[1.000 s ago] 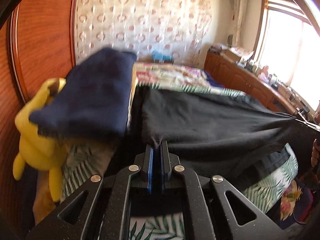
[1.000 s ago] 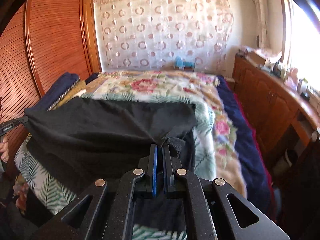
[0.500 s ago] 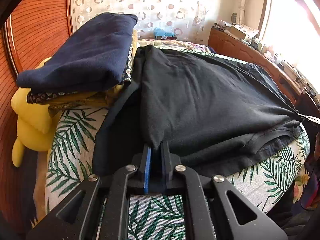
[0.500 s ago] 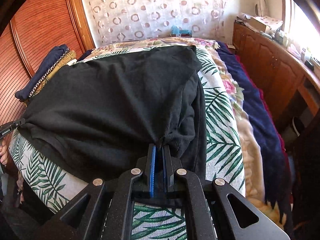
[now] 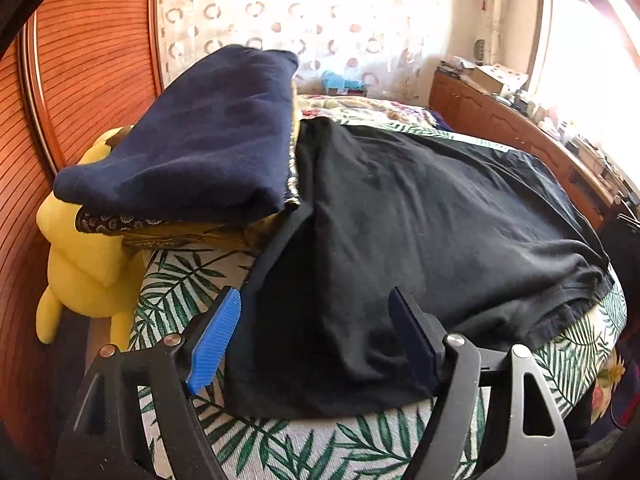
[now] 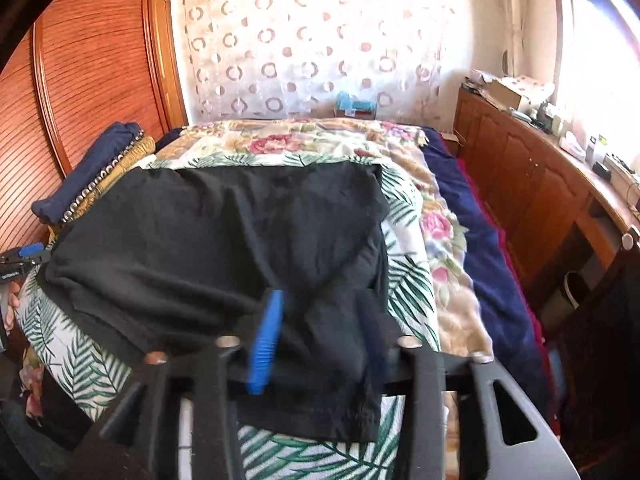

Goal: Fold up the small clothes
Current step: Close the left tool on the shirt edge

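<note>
Since both grippers stand with jaws apart and hold nothing, the step in hand looks like the release after a fold, and doing it well means drawing each tool straight back, clear of the cloth, so the top layer is not dragged or creased. The black garment lies folded on the palm-print bedspread, its near edge just beyond and between the fingers of the left gripper. In the right wrist view the right gripper is blurred, its blue pad over the garment's near right corner; whether it touches the cloth cannot be told. A stack of folded clothes sits at the garment's far left, touching it, beside a yellow plush toy.
</note>
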Tool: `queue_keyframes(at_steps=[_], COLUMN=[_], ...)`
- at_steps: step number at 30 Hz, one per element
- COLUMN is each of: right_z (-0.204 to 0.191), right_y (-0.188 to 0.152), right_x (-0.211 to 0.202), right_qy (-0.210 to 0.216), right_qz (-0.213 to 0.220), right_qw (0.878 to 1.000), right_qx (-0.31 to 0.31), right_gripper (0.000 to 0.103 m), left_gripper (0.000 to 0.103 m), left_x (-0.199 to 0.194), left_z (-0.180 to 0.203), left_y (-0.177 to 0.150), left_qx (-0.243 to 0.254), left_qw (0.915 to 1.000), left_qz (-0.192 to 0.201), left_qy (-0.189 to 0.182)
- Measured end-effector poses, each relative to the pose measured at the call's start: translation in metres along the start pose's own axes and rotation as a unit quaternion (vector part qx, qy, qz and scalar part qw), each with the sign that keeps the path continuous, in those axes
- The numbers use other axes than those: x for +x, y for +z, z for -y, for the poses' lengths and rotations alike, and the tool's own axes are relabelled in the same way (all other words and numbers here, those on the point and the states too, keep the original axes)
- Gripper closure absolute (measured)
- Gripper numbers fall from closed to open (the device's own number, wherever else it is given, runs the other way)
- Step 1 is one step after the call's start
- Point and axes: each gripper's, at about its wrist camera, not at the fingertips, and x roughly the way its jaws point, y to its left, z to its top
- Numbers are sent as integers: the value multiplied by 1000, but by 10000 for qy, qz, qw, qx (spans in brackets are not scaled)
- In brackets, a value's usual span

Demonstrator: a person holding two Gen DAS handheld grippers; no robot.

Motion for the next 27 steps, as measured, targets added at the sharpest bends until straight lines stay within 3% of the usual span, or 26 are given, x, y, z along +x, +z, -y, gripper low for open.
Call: queue_keyframes(at_steps=[6,14,22,24,26,27], right_z=[-24,-61,-63,-70,-74,-78], right_y=[-6,-17,-17,-15,-14,-14], right_x=[22,89,112,111,113,111], right_qy=[315,822,788,768,733,715], right_qz=[-76,-461,-681,-702,-725,-735], right_qw=[9993,9946,9929,9923,9917,9913], right_qx=[-204,-432,-570,-668,-774,-822], right_gripper=[52,51,43,40,35,33], left_gripper=[26,26,27,38,59,64], left_x=[18,29,32,32,31,31], left_z=[-5,-8,-7,-4,3,4], left_y=[2,2,3,3,3,3], left_qx=[-42,-129,-99,-33,115,149], left_qw=[9997,9992,9991,9993,9993,9993], left_qz=[-209,-363,-384,-365,-338,-345], left_qy=[100,88,132,119,51,11])
